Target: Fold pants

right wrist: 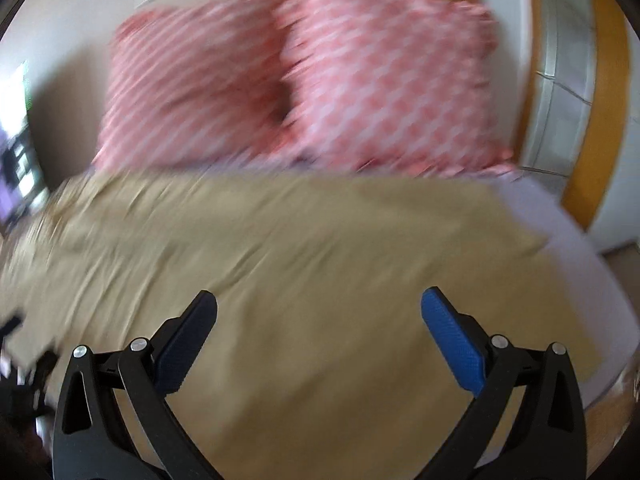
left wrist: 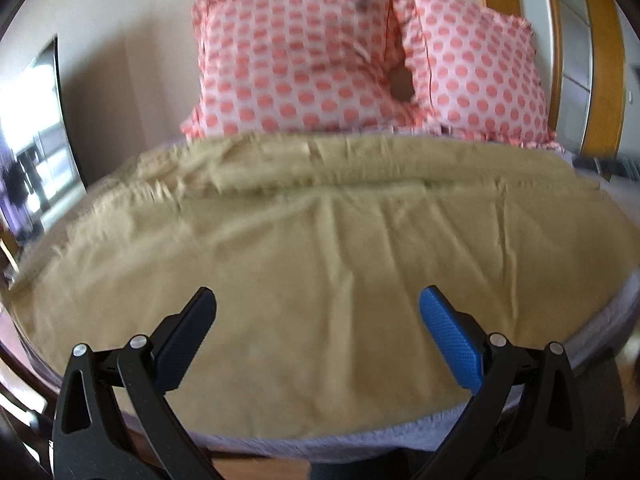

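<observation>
Both claws hang wide open over the bed with nothing in them — the left gripper [left wrist: 318,300] and the right gripper [right wrist: 319,300] each show bare cloth between their spread fingers.

Spread across most of the mattress [left wrist: 328,440] lies one broad tan cloth [left wrist: 320,240], wrinkled and bunched toward the far left; I take it for the pants, though no legs or waistband can be made out, so it may only be a cover. Against the far wall lean two spotted pink pillows — one on the left [left wrist: 296,68], one on the right [left wrist: 480,76].

Both views are smeared, the right badly. The risk, as I judge it: closing on a mid-panel fold instead of a hem or waistband, which would drag the cloth into a heap and leave a crooked fold.
</observation>
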The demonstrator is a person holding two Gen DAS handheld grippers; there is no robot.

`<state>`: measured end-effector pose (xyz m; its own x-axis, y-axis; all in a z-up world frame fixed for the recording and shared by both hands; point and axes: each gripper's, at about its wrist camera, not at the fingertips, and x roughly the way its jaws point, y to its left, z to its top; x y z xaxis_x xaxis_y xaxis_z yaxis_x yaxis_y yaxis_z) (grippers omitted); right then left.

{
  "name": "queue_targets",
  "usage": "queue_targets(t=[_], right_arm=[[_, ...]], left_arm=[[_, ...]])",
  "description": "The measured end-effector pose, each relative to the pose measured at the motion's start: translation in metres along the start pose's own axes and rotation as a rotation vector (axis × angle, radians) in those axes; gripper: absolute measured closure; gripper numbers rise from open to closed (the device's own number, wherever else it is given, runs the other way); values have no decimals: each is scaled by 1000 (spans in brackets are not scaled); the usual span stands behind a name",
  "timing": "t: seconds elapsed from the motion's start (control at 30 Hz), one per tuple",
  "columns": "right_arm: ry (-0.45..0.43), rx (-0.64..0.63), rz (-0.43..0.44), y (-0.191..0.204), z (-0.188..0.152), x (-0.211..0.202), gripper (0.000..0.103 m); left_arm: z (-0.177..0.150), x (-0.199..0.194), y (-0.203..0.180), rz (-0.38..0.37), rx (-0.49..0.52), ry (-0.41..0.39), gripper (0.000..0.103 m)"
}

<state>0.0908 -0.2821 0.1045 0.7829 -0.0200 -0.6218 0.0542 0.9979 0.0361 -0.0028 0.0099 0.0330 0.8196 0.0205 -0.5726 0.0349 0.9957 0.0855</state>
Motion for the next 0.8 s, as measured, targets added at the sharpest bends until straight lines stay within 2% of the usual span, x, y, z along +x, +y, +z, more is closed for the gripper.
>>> queue_targets(t=[0.03,0.13,0.17,0.23,0.27,0.3,0.37,0.47,0.57,0.63,0.7,0.73,0.77,0.8], right_arm=[[7,48,-43,-20,27,11,1],[54,191,-173,-68,81,58,2],[74,229,-204,-82,91,73,5],[141,321,-281,-110,110,114,24],[190,384,-322,-128,117,140,28],[225,430,-343,-140,120,159,32],[285,507,-397,-159,124,196,33],[331,558,-464,-170,126,237,34],[372,575,-499,-173,121,259,33],[355,525,-547,-168,120,260,34],[325,506,-529,-167,113,256,43],[297,517,-510,-170,108,251,55],[280,512,-517,-171,105,246,60],[264,510,-514,-172,103,244,69]], left_arm=[[7,-3,2,4,6,-23,2],[19,-5,5,-10,-3,-45,2],[23,-4,7,-21,-9,-46,2],[32,0,11,-52,-27,-46,2],[32,1,12,-58,-31,-47,2],[35,4,13,-63,-36,-45,2],[39,11,14,-61,-35,-41,2],[41,23,14,-54,-30,-25,2],[39,30,15,-53,-28,-10,2],[37,35,16,-56,-29,1,2],[36,39,15,-61,-33,7,2],[36,40,15,-63,-36,11,2],[36,42,14,-65,-40,16,2],[35,43,14,-66,-43,18,2]])
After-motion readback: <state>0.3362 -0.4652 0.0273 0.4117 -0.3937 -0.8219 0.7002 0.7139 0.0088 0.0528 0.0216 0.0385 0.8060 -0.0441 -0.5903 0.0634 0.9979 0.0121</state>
